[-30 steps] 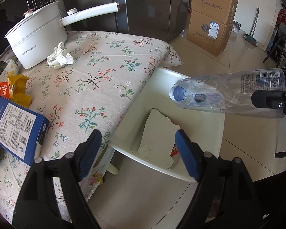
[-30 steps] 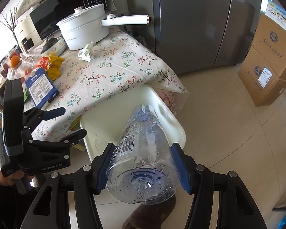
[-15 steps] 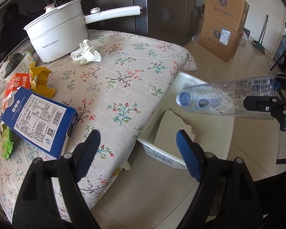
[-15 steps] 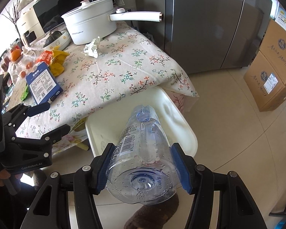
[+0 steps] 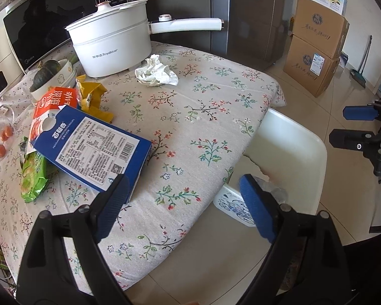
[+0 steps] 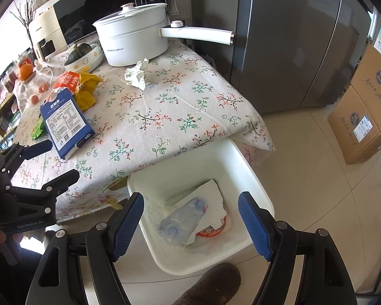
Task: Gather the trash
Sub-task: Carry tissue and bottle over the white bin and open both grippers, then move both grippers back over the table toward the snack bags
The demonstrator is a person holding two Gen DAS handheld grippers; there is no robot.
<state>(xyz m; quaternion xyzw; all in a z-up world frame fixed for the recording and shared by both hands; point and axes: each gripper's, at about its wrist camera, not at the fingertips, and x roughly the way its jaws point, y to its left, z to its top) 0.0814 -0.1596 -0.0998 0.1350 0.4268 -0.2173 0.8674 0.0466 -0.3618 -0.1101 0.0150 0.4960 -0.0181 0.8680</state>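
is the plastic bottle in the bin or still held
In the bin: the plastic bottle lies on its side inside the white bin, under the right tongs, whose jaws are opening and empty.

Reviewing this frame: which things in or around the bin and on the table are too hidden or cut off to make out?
- Red-rimmed item in the white bin, right wrist view: mostly under the torn white sheet; identity unclear.
- Plastic bottle: in the left wrist view almost wholly behind the left gripper's finger.
- Green packet: partly under the blue carton.
- Brown object: cut off by the bottom edge, right wrist view.
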